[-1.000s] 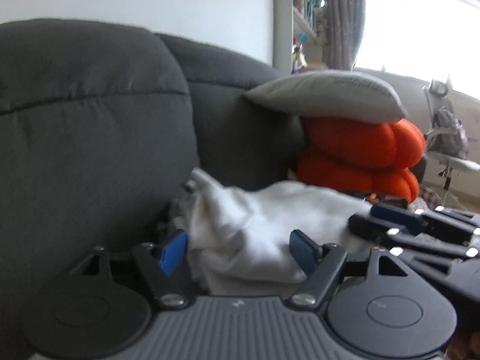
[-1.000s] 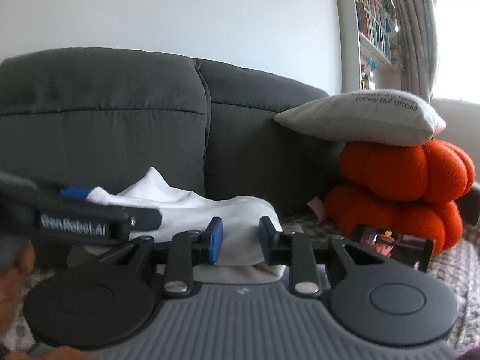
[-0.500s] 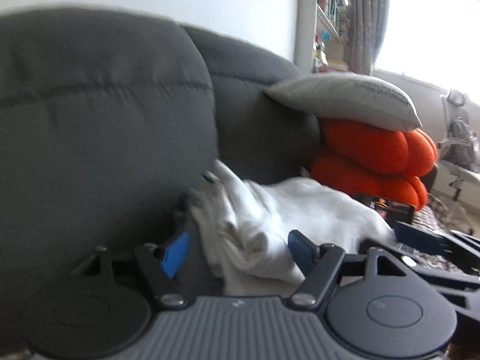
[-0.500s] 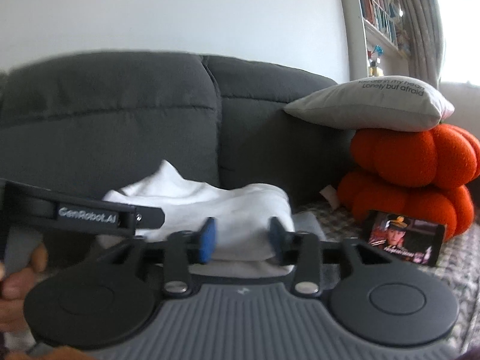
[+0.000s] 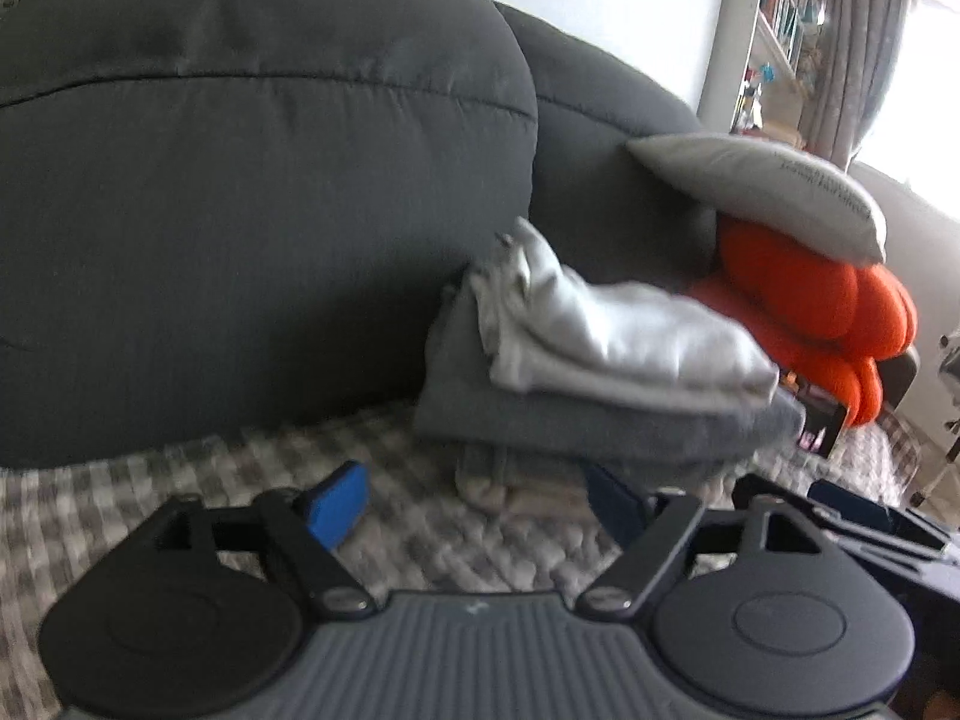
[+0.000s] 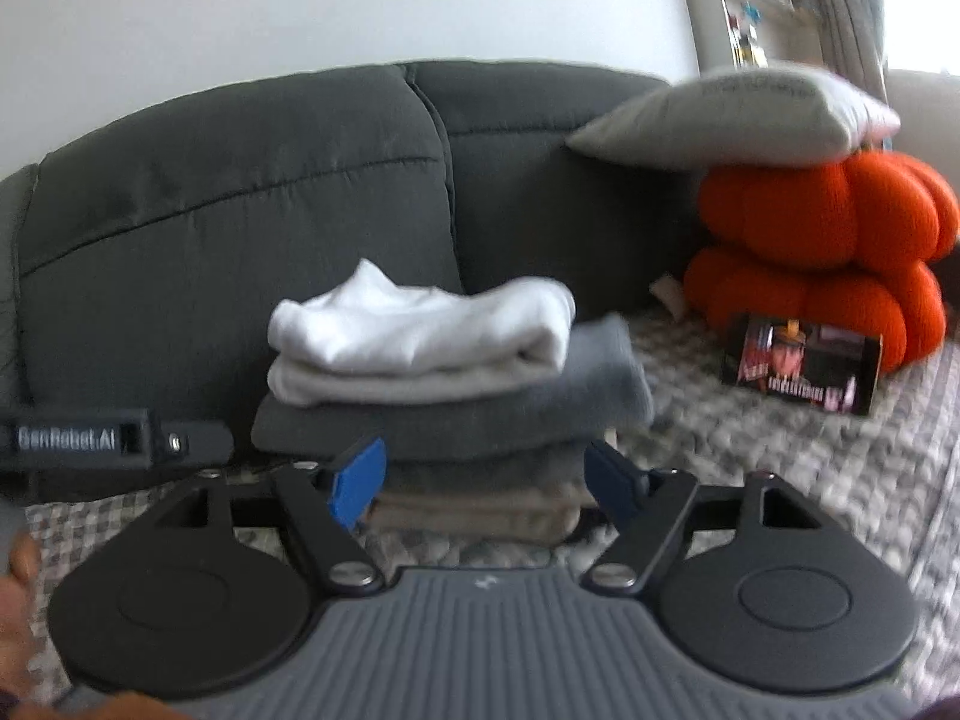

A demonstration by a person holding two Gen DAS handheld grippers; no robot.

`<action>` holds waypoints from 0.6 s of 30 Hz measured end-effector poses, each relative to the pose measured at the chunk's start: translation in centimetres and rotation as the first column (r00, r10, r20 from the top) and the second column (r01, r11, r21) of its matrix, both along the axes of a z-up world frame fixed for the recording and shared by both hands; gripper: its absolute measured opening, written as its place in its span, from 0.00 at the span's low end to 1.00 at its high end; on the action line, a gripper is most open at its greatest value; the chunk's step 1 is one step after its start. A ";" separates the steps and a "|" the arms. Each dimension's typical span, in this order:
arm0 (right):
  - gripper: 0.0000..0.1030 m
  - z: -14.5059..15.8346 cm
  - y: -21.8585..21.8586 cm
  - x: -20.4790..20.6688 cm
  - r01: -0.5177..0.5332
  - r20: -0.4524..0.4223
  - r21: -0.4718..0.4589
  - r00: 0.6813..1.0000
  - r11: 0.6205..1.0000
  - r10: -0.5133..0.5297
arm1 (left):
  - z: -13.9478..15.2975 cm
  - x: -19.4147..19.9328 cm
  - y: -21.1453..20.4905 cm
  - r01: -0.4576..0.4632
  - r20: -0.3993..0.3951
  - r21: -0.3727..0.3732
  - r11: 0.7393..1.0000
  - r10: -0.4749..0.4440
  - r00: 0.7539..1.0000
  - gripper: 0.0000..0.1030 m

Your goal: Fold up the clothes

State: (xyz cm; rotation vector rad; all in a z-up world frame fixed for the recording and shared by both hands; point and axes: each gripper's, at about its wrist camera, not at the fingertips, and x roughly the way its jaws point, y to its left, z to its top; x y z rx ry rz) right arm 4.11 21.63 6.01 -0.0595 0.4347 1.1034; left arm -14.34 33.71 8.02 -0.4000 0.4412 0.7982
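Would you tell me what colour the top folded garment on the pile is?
White, seen best in the right wrist view.

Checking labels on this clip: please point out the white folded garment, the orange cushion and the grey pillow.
white folded garment [image 6: 420,324], right wrist view, middle of its top fold
orange cushion [image 6: 840,210], right wrist view, upper lobe
grey pillow [image 5: 762,192], left wrist view, its side face

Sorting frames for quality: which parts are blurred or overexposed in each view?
Left wrist view: window blown out, white garment and checked cover smeared. Right wrist view: pillow and cover motion-blurred, stack soft; fisheye bends both.
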 end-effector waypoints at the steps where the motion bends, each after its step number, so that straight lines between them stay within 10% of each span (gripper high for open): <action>1: 0.87 -0.3 -0.2 0.1 -0.014 -0.016 0.003 1.000 1.000 0.014 | -0.5 0.4 -0.4 0.010 -0.023 0.008 1.000 -0.010 1.000 0.87; 3: 1.00 -1.0 -0.7 0.2 -0.038 -0.024 0.024 0.999 0.999 0.039 | -1.4 1.1 -1.2 0.031 -0.068 0.024 0.999 -0.030 0.997 0.88; 18: 1.00 -4.7 -2.2 0.7 0.061 -0.114 0.020 0.992 0.998 -0.058 | -4.1 1.7 -3.7 -0.044 -0.163 0.307 0.951 0.098 0.982 1.00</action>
